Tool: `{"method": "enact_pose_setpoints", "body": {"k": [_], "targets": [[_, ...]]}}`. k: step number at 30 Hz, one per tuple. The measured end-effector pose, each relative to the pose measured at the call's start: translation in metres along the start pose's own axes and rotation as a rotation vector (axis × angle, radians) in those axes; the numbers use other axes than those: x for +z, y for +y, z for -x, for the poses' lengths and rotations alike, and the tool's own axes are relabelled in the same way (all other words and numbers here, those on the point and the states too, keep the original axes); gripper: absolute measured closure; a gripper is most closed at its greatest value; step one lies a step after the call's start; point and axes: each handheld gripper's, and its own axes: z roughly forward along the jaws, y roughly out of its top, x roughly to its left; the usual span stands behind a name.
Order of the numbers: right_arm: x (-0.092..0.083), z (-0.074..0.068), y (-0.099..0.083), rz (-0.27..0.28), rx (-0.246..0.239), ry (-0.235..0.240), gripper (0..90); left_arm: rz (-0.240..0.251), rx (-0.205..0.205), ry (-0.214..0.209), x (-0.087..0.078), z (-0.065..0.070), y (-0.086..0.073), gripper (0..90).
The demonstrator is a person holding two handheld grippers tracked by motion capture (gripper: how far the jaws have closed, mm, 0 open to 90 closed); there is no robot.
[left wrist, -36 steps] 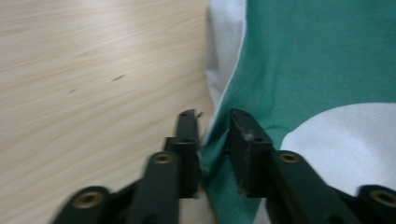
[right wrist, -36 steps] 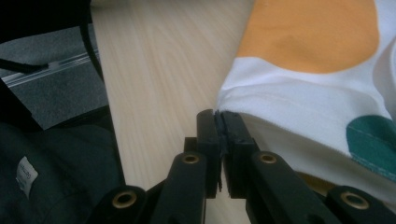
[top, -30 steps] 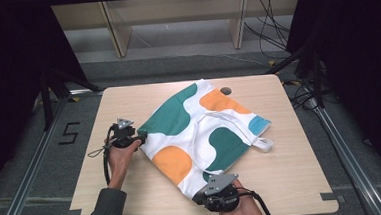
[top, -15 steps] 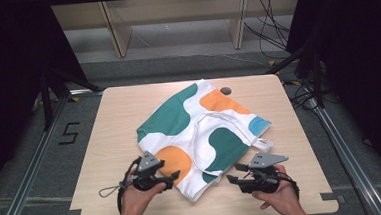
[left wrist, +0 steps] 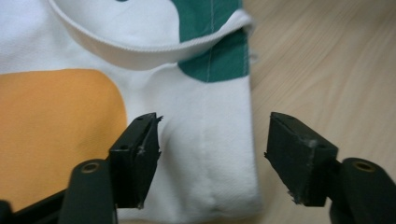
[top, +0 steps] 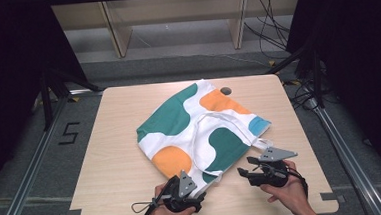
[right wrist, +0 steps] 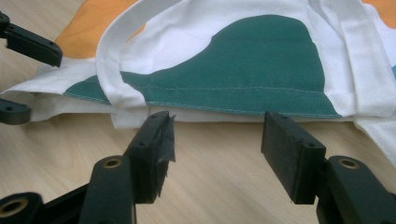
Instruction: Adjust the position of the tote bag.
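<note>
Regrasping bag (top: 199, 127) at near edge: left gripper (top: 196, 200) agape over corner, opening eased slightly narrower; right gripper (top: 245, 173) just opened, empty, short of hem. Next: advance, pinch.

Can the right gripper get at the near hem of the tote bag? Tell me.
Probably yes: the right gripper is open and faces the tote bag hem, with bare table between them.

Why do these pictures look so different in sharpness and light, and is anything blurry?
High view: even light on the table, dark surroundings, the tote bag sharp. Left gripper view: soft throughout, bag and left gripper jaws hazy. Right gripper view: the bag's near edge fairly crisp, the right gripper jaws slightly soft; no glare.
</note>
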Motion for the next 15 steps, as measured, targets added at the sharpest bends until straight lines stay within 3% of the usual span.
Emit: {"method": "enact_pose_setpoints", "body": {"k": [1,2,4,6,9,10,11,12,14,15], "targets": [[0.0,0.001,0.0,-0.012,-0.003,0.017,43.1,-0.003,0.014,0.019,0.002,0.0,-0.001,38.3],[0.0,0.001,0.0,-0.01,-0.001,0.004,43.0,0.007,0.035,0.043,0.003,-0.001,-0.002,40.3],[-0.001,0.002,0.0,-0.011,0.007,-0.004,43.0,0.022,0.015,0.016,0.003,-0.005,-0.002,44.2],[-0.001,0.002,0.0,-0.01,0.009,0.002,42.9,0.039,0.021,0.006,0.0,-0.008,-0.001,53.1],[-0.001,0.003,0.0,-0.013,0.009,-0.016,42.9,0.071,-0.029,-0.041,-0.004,-0.014,-0.006,69.7],[-0.001,0.001,0.0,-0.009,0.03,-0.015,43.0,0.079,-0.052,-0.046,-0.005,-0.018,-0.008,76.2],[-0.001,0.001,0.0,-0.009,0.03,-0.015,43.0,0.074,-0.039,-0.049,-0.008,-0.023,-0.01,76.2],[-0.003,0.004,0.0,-0.003,0.0,-0.026,43.0,0.078,-0.03,-0.023,-0.012,-0.027,-0.013,79.1],[-0.004,0.006,0.001,0.01,0.007,-0.027,43.3,0.067,-0.012,0.014,-0.021,-0.037,-0.018,82.1],[-0.006,0.007,0.001,0.01,0.004,-0.045,43.3,0.054,0.016,0.035,-0.027,-0.047,-0.02,83.0]]}}
